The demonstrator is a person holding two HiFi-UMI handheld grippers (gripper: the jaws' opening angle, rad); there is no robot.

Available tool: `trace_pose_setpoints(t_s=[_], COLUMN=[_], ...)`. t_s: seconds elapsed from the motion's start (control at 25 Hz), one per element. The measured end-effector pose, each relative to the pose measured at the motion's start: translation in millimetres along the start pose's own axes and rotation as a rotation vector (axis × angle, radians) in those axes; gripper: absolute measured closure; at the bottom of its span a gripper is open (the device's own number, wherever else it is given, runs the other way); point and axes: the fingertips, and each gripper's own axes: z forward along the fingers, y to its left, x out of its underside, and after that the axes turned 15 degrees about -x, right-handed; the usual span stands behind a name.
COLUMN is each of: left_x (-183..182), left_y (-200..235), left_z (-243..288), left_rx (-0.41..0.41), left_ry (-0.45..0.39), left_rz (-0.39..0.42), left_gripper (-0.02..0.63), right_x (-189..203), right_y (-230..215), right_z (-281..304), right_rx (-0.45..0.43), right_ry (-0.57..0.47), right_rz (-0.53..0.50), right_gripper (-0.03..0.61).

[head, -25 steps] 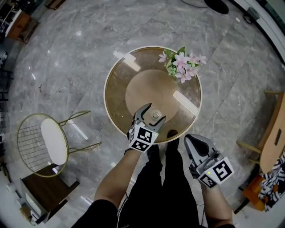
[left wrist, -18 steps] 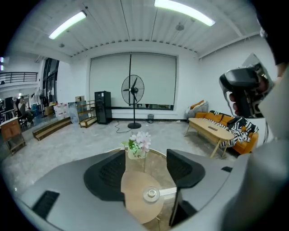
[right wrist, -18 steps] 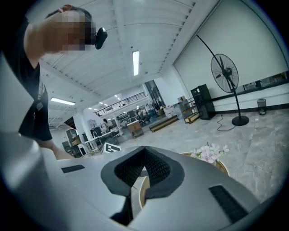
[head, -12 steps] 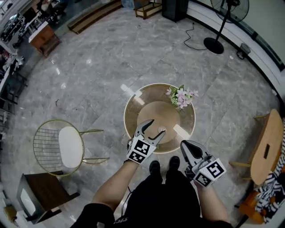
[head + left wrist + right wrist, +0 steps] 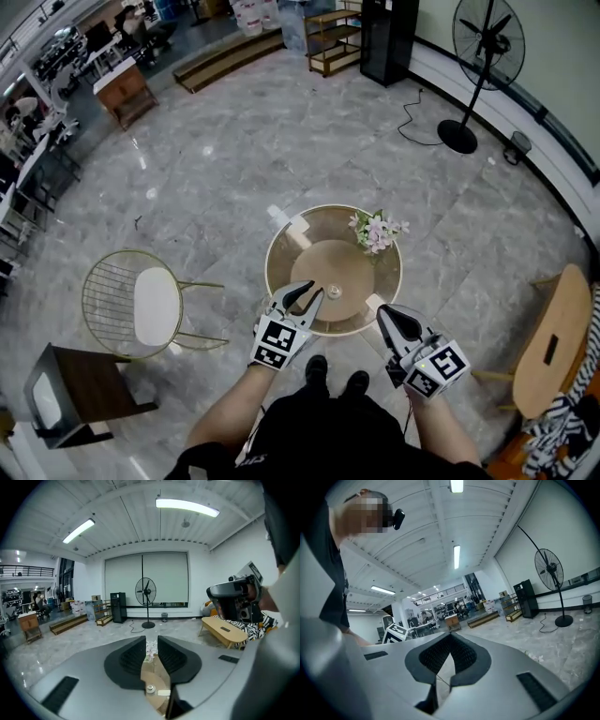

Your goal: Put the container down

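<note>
Markings: black-and-white square patterns on the cubes of both grippers; no lettering legible anywhere.

Container (image 5: 333,292) sat on the round glass table (image 5: 286,246), in the lower middle of the tabletop, centre of the head view. In the left gripper view it read as a small pale capped pot, upright, long axis vertical, cap upward.

Left gripper (image 5: 307,294) lay just left of the container in the frame, overlapping the table's lower-left rim and not touching the pot. Its fingers had just been closing; a narrow gap remained with nothing gripped, and table and container showed through it.

Right gripper (image 5: 386,317) sat lower right of the container, apart from it, fingertips pressed together, empty.

Pink flowers (image 5: 377,230) stood at the tabletop's upper right edge. Wire-backed chair (image 5: 131,305) at frame left.
</note>
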Motion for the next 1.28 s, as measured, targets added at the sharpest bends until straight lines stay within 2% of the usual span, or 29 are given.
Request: trace_pose_setpoints(t_s=[0.2, 0.36, 0.48, 0.6, 0.96, 1.12, 1.28], left_x=[-35, -72, -97, -107, -110, -114, -116], left_y=[-31, -46, -44, -39, -22, -16, -13], left_z=[-26, -48, -67, -79, -67, -63, -57], left_rx=[0.035, 0.066, 0.034, -0.012, -0.039, -0.042, -0.037], left_ry=[-0.021, -0.095, -0.185, -0.230, -0.182, -0.187, -0.195], left_rz=[-0.018, 0.002, 0.054, 0.103, -0.010, -0.016, -0.012], left_gripper=[0.538, 0.543, 0.573, 0.591, 0.595, 0.595, 0.595], right_x=[-33, -43, -47, -53, -67, -72, -77], right_y=[14, 19, 21, 27, 24, 28, 24], right_z=[-38, -63, -66, -62, -46, -41, -39], right_rx=[0.000, 0.006, -0.012, -0.044, -0.063, -0.060, -0.052], right_ry=[-0.052, -0.064, -0.050, -0.042, -0.059, -0.024, -0.034], right_rz=[-0.049, -0.063, -0.083, -0.112, -0.118, -0.184, -0.191], right_gripper=[0.566, 0.566, 0.566, 0.566, 0.566, 0.566, 0.567])
